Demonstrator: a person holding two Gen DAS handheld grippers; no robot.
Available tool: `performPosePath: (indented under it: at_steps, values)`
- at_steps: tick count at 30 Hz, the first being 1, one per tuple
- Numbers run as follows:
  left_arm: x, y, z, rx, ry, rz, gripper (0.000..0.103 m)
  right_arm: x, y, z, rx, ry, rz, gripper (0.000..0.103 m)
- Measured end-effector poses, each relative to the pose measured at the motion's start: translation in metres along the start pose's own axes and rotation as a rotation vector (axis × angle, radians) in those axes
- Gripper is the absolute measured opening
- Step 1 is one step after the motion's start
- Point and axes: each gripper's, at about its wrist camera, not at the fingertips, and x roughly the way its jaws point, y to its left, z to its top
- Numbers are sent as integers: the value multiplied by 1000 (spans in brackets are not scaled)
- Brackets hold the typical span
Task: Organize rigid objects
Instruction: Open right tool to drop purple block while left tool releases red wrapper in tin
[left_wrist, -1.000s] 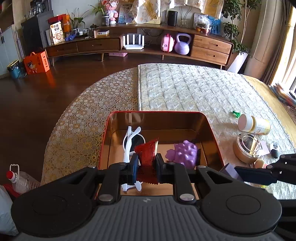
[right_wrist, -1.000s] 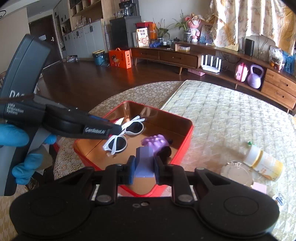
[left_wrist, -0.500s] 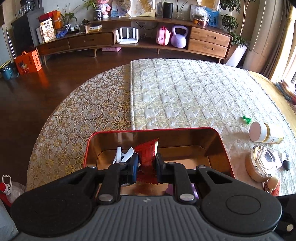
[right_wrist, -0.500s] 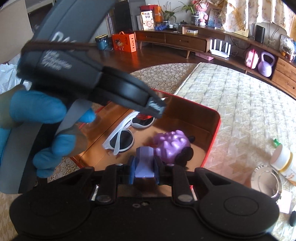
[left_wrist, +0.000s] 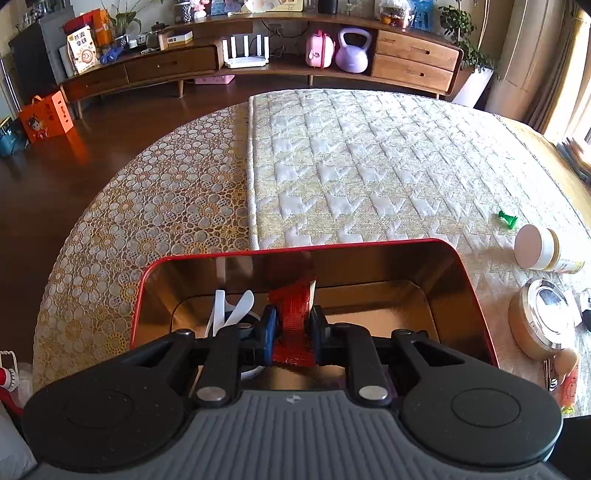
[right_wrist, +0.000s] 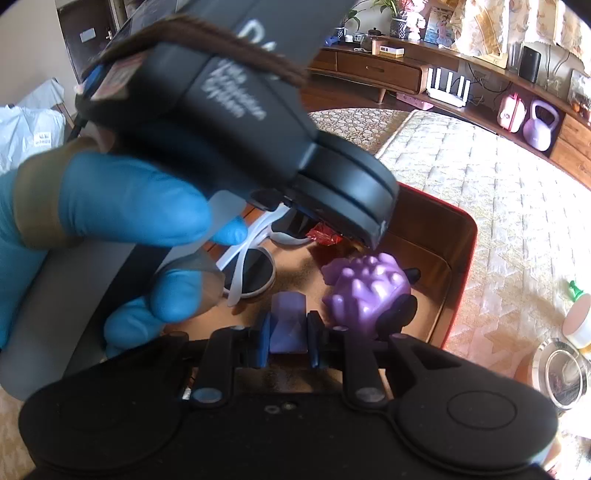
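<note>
A red metal tin (left_wrist: 476, 295) with a golden inside stands on the quilted table. My left gripper (left_wrist: 291, 332) is shut on a red foil packet (left_wrist: 293, 314), held down inside the tin next to white sunglasses (left_wrist: 231, 308). In the right wrist view my right gripper (right_wrist: 288, 334) is shut on a small purple block (right_wrist: 288, 325), low over the tin floor (right_wrist: 417, 254), beside a knobbly purple toy (right_wrist: 365, 288) and the white sunglasses (right_wrist: 255, 269). The left gripper's body, in a blue-gloved hand (right_wrist: 122, 199), fills the upper left of that view.
Right of the tin lie a white jar on its side (left_wrist: 539, 249), a round mirrored case (left_wrist: 543, 321), a small green piece (left_wrist: 508, 219) and other small items. The quilted mat (left_wrist: 369, 166) stretches behind the tin. A sideboard stands across the room.
Both grippers have sunk into the tin with their loads. The left gripper's body has come closer in the right wrist view and now hides much of the tin.
</note>
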Motion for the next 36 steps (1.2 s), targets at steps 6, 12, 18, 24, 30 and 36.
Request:
performPosePath:
  at_steps: [6, 12, 18, 24, 30, 36]
  values:
    - [4, 0, 2, 2, 8, 1, 19, 3, 0, 0, 9, 6, -7, 20]
    - [5, 0, 3, 2, 7, 8, 19, 1, 0, -1, 18, 4, -3, 25]
    - [3, 2, 1, -3, 7, 21, 19, -3, -4, -2, 23, -4, 17, 30]
    - [-2, 8, 1, -49, 4, 28, 22, -12, -8, -4, 34, -24, 14, 38]
    - [-14, 9, -2, -67, -16, 32, 22, -23, -13, -8, 64, -41, 19, 47]
    - [-32, 6, -6, -61, -43, 22, 26, -39, -14, -11, 76, -76, 18, 53]
